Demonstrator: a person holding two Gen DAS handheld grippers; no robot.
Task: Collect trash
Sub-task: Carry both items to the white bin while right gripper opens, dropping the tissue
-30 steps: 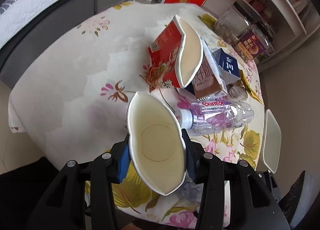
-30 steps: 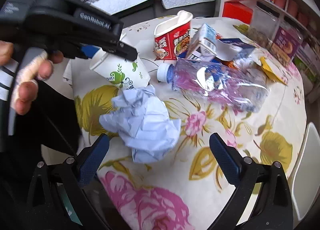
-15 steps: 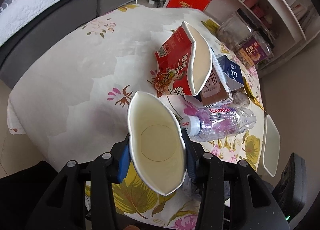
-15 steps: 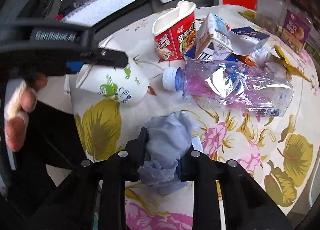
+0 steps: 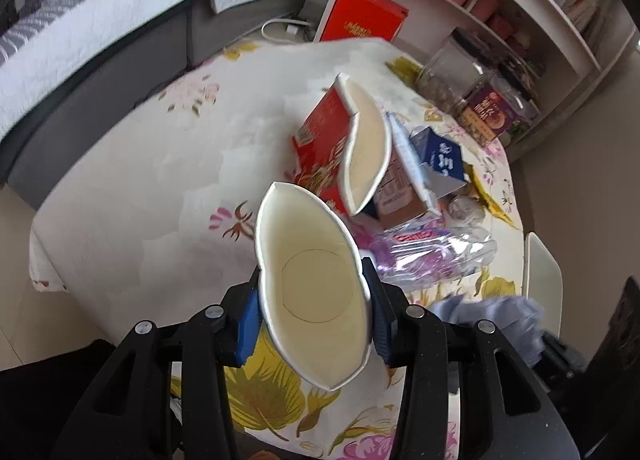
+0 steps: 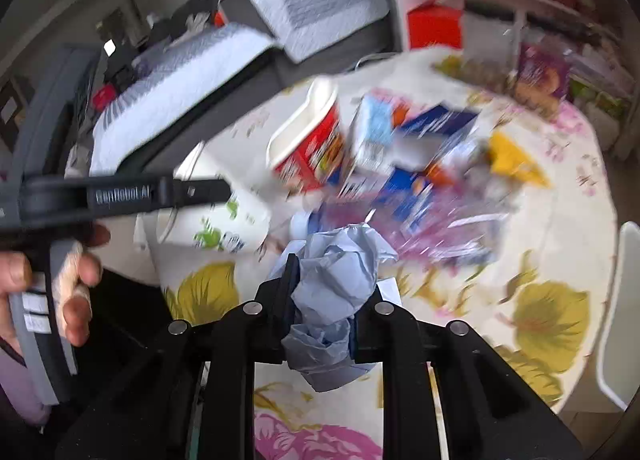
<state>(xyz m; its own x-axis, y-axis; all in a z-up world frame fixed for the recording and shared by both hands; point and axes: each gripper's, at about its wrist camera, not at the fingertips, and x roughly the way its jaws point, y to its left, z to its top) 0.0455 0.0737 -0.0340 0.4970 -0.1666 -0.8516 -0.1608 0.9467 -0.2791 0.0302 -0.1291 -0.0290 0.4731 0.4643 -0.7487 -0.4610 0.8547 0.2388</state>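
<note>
2 grippers are now loaded: the right gripper (image 6: 324,312), open 1 second ago, is closed on the crumpled blue paper (image 6: 334,292) above the floral table (image 6: 540,300), the left gripper (image 5: 312,316) squeezes the paper cup (image 5: 310,288), so both can go to trash.

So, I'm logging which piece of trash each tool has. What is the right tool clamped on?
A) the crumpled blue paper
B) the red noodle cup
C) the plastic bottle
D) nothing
A: in the right wrist view, the right tool is closed around the crumpled blue paper, lifted above the table.
</note>
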